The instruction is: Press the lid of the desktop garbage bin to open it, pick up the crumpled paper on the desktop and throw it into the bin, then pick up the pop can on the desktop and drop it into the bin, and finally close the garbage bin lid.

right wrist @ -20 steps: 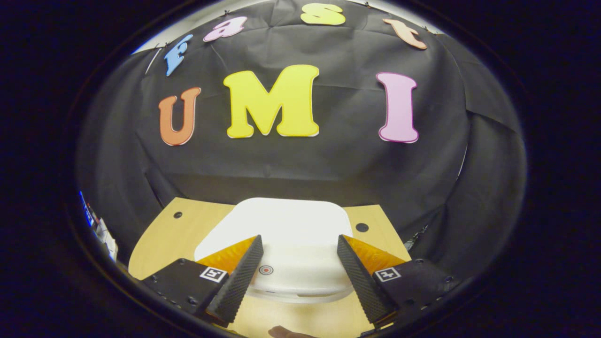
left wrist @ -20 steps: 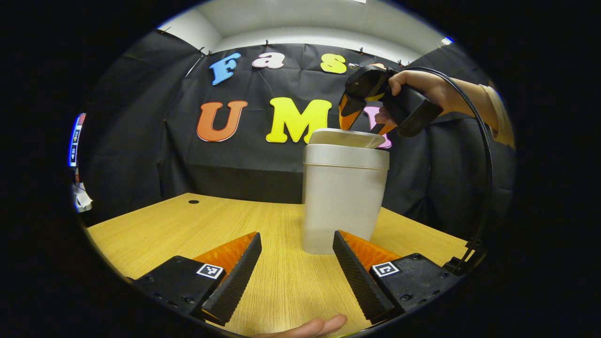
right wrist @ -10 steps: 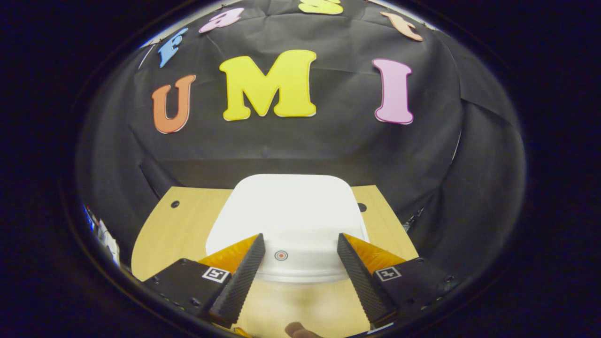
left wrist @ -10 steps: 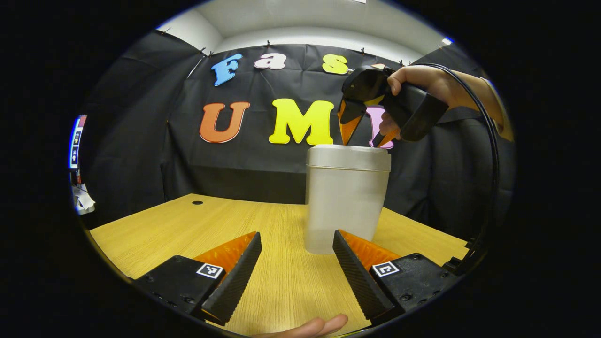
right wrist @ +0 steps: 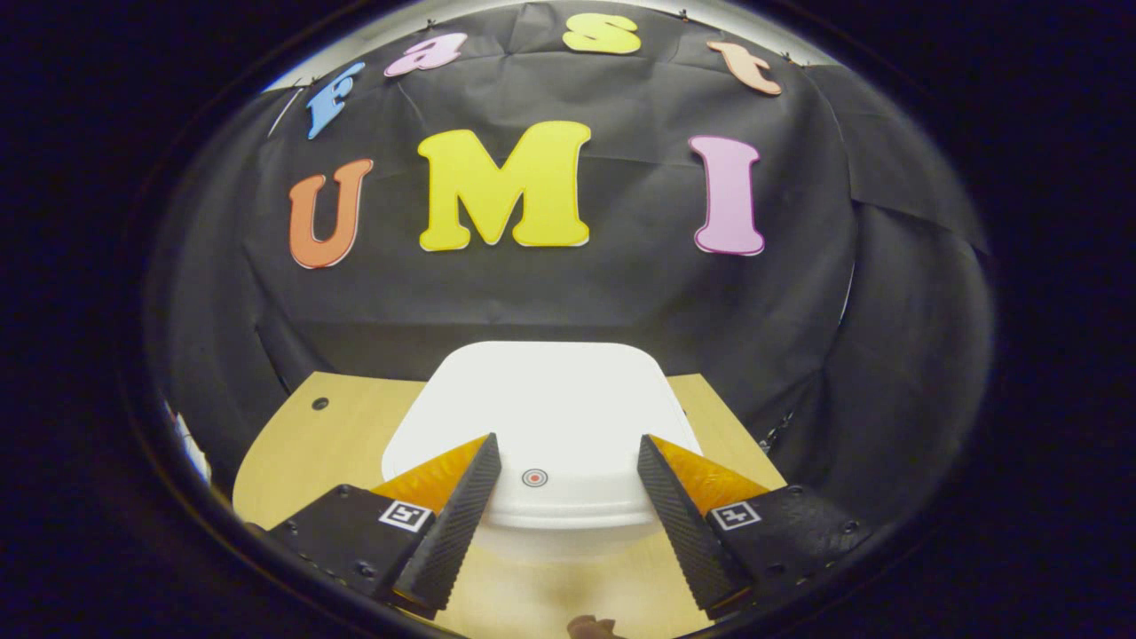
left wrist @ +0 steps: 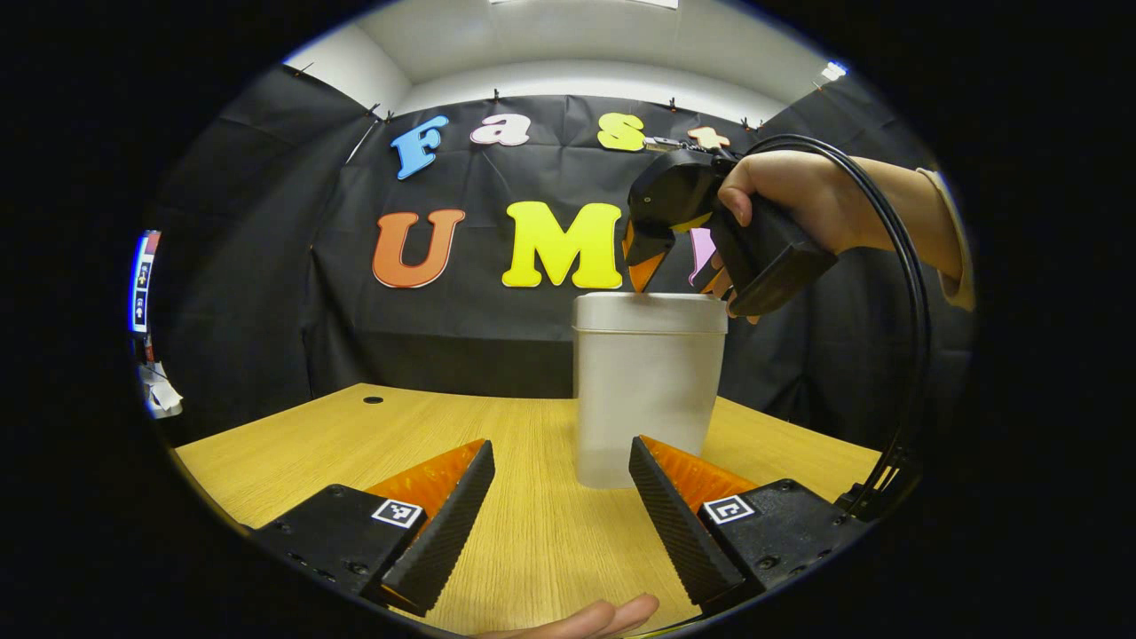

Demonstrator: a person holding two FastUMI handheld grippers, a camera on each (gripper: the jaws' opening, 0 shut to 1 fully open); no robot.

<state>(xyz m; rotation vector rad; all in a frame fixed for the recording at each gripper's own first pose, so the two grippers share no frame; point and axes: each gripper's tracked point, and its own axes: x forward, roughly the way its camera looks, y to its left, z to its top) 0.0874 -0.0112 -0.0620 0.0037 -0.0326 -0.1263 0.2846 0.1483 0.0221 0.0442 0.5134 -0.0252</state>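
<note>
A pale, frosted garbage bin [left wrist: 646,395] stands on the wooden desk [left wrist: 355,435], its flat lid [left wrist: 650,301] lying shut on the rim. My left gripper [left wrist: 563,454] hovers low over the desk just short of the bin, open and holding nothing. In the left gripper view a hand holds my right gripper [left wrist: 676,282] with its fingertips [left wrist: 641,273] at the lid's top. In the right gripper view the white lid [right wrist: 541,408] lies under my open right gripper [right wrist: 568,448], and a small red ring mark [right wrist: 533,477] sits between the fingers.
Black cloth walls close the booth behind and to the right of the desk. A small dark hole [left wrist: 373,400] marks the desk's far left part. A cable [left wrist: 905,293] loops down from the right gripper. A fingertip [left wrist: 577,619] shows at the bottom edge.
One second ago the lid stood tilted up; it has dropped flat and shut on the bin. The right gripper came down onto the lid, staying open.
</note>
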